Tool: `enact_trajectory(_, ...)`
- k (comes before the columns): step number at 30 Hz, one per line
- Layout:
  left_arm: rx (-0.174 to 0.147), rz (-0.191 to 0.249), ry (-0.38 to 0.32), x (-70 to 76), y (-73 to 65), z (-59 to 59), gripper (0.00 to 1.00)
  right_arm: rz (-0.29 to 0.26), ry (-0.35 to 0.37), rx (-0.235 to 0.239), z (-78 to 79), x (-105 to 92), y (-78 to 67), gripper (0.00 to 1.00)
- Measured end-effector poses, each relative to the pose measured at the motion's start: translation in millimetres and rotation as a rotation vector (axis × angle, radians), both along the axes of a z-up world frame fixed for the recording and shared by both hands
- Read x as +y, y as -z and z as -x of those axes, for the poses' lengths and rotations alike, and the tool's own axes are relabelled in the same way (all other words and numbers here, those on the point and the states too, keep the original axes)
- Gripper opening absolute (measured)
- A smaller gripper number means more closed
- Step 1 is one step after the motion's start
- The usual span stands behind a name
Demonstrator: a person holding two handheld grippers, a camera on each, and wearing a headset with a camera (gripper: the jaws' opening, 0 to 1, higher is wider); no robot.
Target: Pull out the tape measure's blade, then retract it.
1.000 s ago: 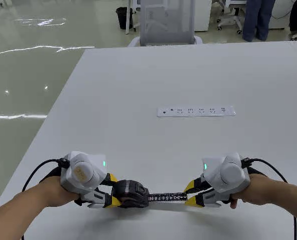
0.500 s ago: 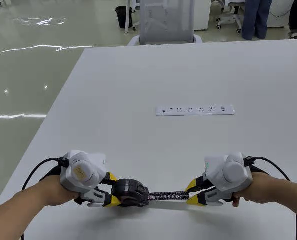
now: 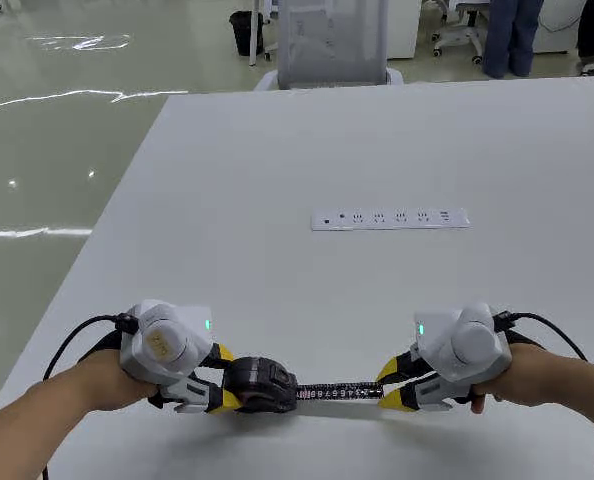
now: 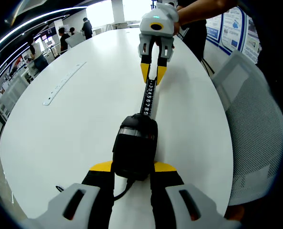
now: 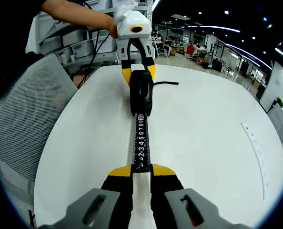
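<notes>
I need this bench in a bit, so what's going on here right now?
A person is working a tape measure with two handheld grippers at a white table. The left gripper is shut on its black case, low on the table. The right gripper pinches the tip of the blade. A short stretch of blade is out between them, and retracting has not begun. A power strip lies farther back, apart from both grippers.

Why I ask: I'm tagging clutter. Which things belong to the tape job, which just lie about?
Job: tape measure, gripped by left gripper; blade, pinched by right gripper.
Lying about: power strip; chair; bin.
</notes>
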State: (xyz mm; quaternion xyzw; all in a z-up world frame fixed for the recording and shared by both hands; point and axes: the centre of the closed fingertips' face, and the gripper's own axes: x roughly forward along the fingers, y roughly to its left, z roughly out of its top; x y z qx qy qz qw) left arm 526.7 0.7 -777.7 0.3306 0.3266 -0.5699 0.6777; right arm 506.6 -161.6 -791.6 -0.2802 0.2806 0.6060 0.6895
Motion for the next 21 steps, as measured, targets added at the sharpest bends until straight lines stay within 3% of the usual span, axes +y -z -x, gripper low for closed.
enact_trajectory(21, -0.001, -0.002, -0.001, -0.5, -0.6, -0.5, 0.24, -0.001, 0.006, 0.008, 1.1, -13.7, -1.2, 0.11)
